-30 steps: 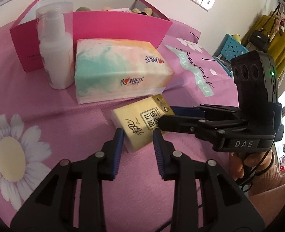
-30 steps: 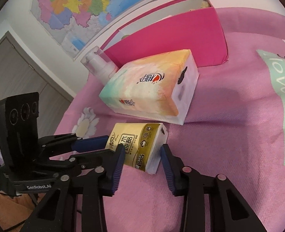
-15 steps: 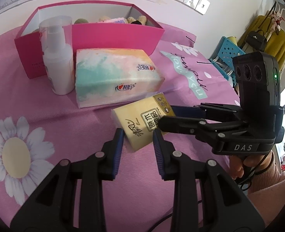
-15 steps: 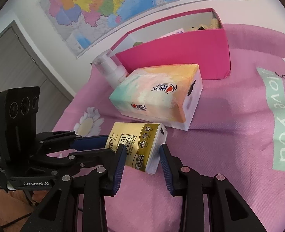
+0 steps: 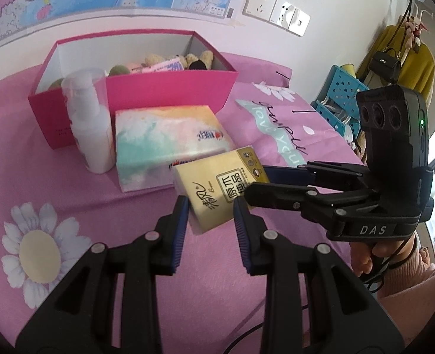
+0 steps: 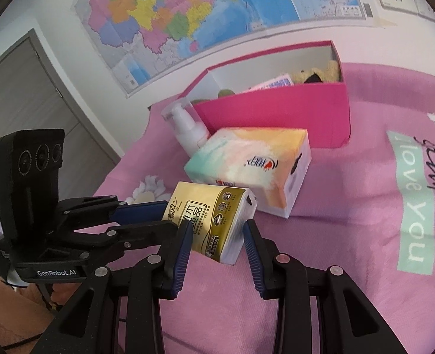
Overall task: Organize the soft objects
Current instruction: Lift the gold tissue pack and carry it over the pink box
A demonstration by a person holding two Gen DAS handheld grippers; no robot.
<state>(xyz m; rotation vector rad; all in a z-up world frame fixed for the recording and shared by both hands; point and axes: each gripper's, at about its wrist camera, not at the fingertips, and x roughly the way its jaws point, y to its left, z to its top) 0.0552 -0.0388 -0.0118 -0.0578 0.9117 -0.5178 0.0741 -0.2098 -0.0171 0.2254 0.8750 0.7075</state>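
The small yellow-and-gold plastic-wrapped tissue pack (image 5: 222, 190) is held clear of the pink flower-printed bedspread (image 5: 34, 177), gripped from two sides at once. The left gripper (image 5: 208, 209) is clenched on the pack's near end, its blue pads pressed against both flanks, and the right gripper (image 6: 217, 231) is clamped across the pack's other end in the same manner. In the right wrist view the pack (image 6: 214, 218) is seen tilted, its lower corner hanging free above the cloth. Its long axis is laid roughly between the two pairs of tongs, so the load is shared evenly and neither hand is the nearer. Straight ahead, toward the wall-side edge of the bed, the open pink cardboard box (image 5: 170, 91) is seen, already holding plush toys and a small packet. Between the pack and that box the large pastel tissue pack (image 5: 170, 138) is lying flat, and beside it, toward the left edge, the white pump bottle (image 5: 89, 124) is standing upright. The coming move is judged to be a carry forward over the pastel pack, with both grips kept level so the soft wrapper is not twisted.
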